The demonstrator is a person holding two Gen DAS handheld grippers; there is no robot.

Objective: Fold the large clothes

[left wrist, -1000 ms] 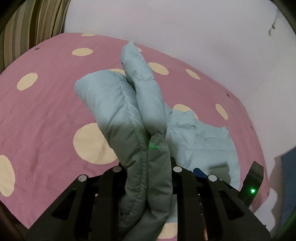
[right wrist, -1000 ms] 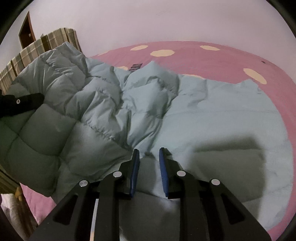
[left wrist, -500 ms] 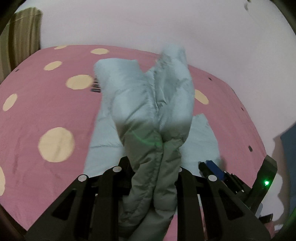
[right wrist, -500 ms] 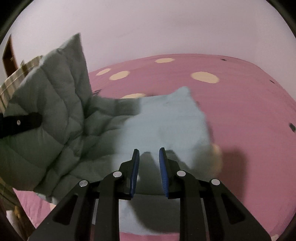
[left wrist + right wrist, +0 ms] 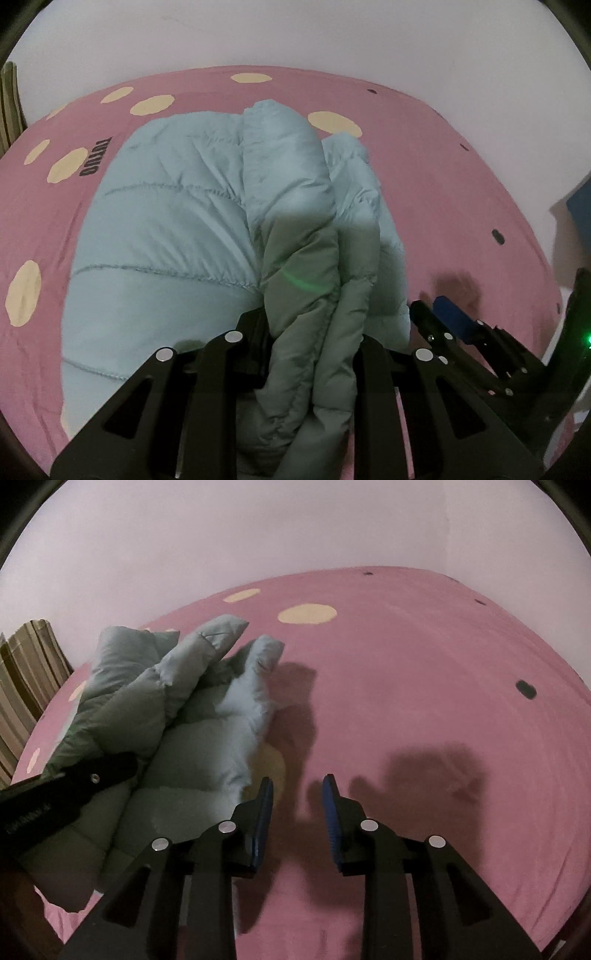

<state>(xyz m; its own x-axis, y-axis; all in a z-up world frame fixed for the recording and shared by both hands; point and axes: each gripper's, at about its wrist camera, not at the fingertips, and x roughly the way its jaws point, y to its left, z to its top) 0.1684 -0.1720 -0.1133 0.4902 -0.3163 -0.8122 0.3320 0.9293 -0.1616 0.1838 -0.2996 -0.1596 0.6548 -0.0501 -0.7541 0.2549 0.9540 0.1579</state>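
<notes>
A light blue quilted puffer jacket (image 5: pixel 166 229) lies bunched on the pink bed. My left gripper (image 5: pixel 310 332) is shut on a thick fold of the jacket, which bulges up between its black fingers. In the right wrist view the jacket (image 5: pixel 207 716) is heaped at the left, and the left gripper (image 5: pixel 74 779) shows there as a black bar clamped on it. My right gripper (image 5: pixel 297 797) is open and empty, its blue pads just above bare sheet to the right of the jacket. It also shows at the right of the left wrist view (image 5: pixel 454 321).
The bed has a pink sheet with cream dots (image 5: pixel 424 686) and runs to a white wall behind. A striped pillow or headboard (image 5: pixel 26 686) stands at the far left. A dark blue object (image 5: pixel 580 206) sits off the bed's right edge.
My right gripper has let go of the jacket, opened, and now hangs over bare sheet. My left gripper has carried its fold over, so the jacket lies heaped and doubled.
</notes>
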